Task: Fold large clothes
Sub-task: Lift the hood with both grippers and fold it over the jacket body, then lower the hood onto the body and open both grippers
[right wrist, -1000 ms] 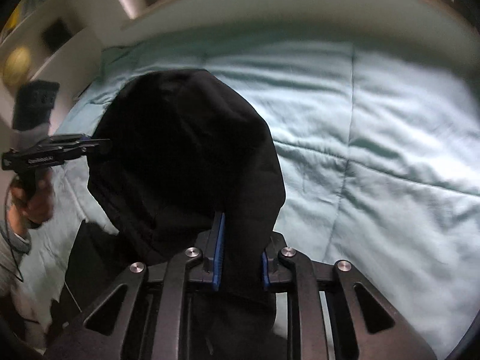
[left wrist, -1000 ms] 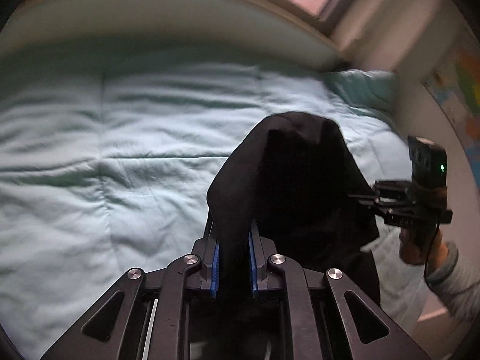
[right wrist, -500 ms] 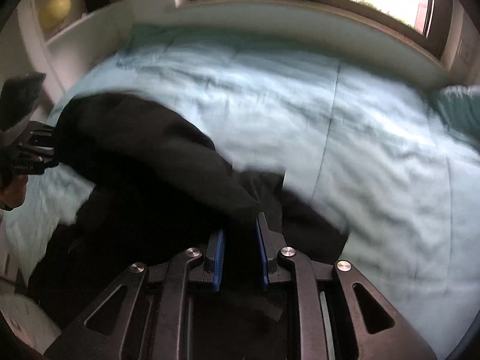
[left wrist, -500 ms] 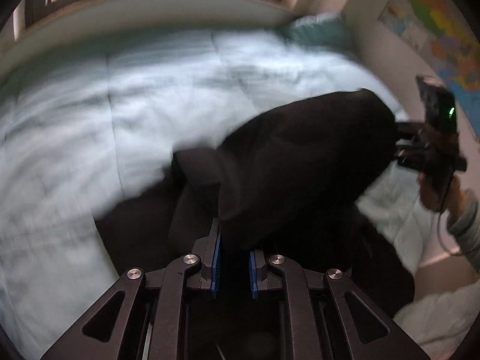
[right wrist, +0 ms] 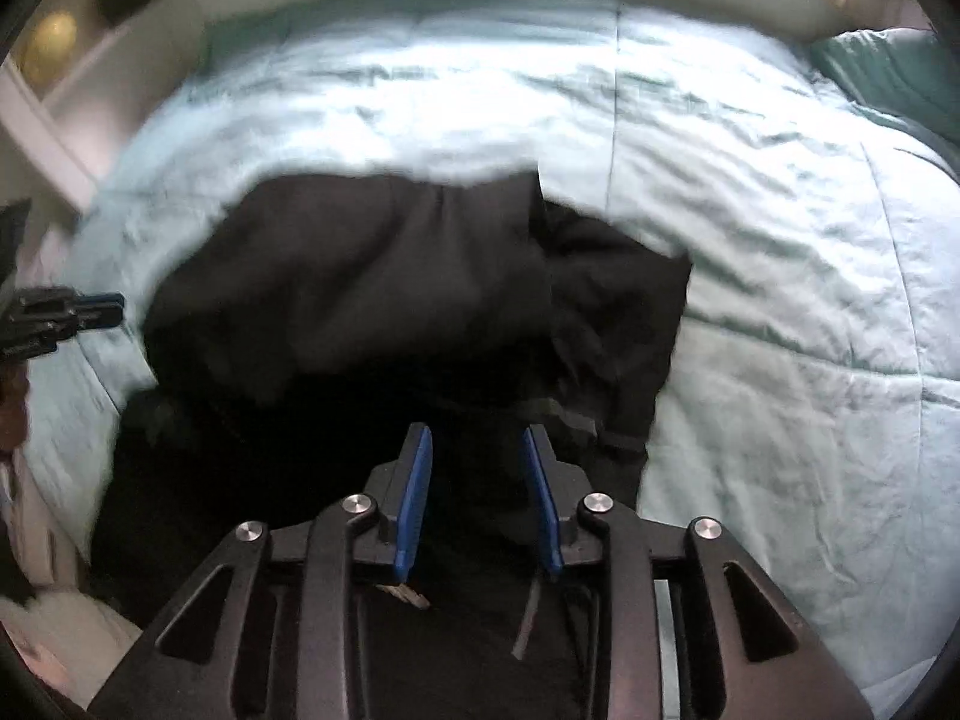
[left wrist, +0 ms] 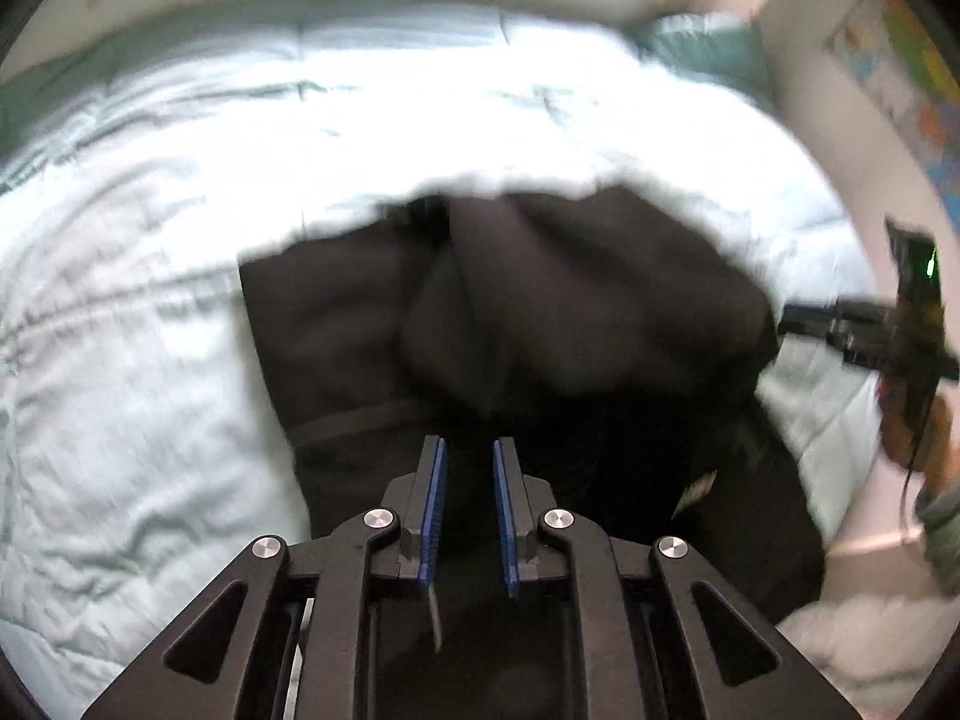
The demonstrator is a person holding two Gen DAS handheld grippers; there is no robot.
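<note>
A large black garment [left wrist: 540, 324] lies spread on the pale teal quilt [left wrist: 150, 360], blurred by motion. My left gripper [left wrist: 469, 447] sits over its near edge with its blue pads a little apart and nothing clearly between them. In the right wrist view the same garment [right wrist: 390, 288] lies on the quilt [right wrist: 780, 240]. My right gripper [right wrist: 474, 432] hangs above its near edge with the pads wider apart, empty. Each gripper shows in the other's view, the right one [left wrist: 798, 315] at the garment's right side and the left one [right wrist: 114, 303] at its left side.
A teal pillow [left wrist: 702, 42] lies at the head of the bed, also in the right wrist view [right wrist: 888, 66]. A map poster [left wrist: 912, 60] hangs on the right wall. White shelves [right wrist: 66, 60] stand left of the bed. A window ledge runs behind the bed.
Both grippers swung the raised garment forward and down onto the quilt. Their pads, clamped on the cloth before, have now parted and the cloth has dropped free.
</note>
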